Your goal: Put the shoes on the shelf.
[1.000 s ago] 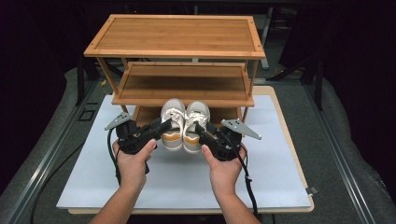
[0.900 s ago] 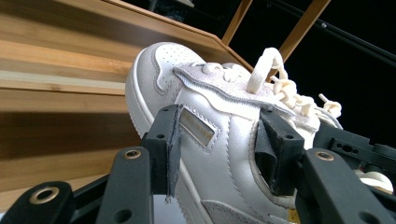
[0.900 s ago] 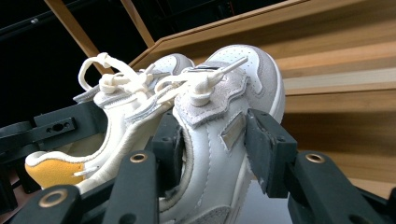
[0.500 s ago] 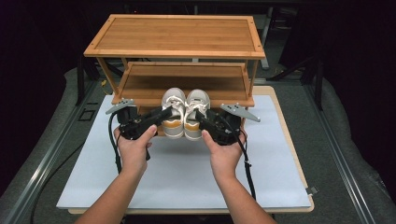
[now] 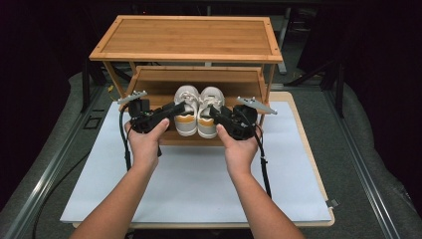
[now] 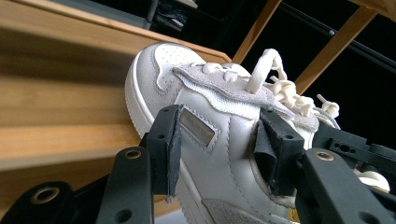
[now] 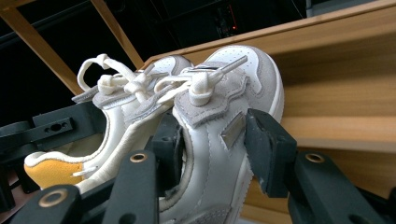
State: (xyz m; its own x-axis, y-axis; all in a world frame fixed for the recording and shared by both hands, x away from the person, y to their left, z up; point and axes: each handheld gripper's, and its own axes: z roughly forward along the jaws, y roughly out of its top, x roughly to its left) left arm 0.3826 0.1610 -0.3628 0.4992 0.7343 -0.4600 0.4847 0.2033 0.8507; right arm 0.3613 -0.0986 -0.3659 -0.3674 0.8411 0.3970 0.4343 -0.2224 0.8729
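Holding a pair of white sneakers, I have the left tool [image 5: 171, 110] pinching the left shoe [image 5: 186, 110] and the right tool [image 5: 215, 113] pinching the right shoe [image 5: 209, 112], both in front of the wooden rack [image 5: 185, 39]'s lower shelf [image 5: 149, 79]. The rack's top board hides the shelf's back, and my tools cover the shoes' outer sides. Open room lies on the white mat [image 5: 199, 189] nearer me than the rack.

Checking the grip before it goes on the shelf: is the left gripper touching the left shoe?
Touching. The left gripper view shows the left gripper with both pads pressed on the left shoe.
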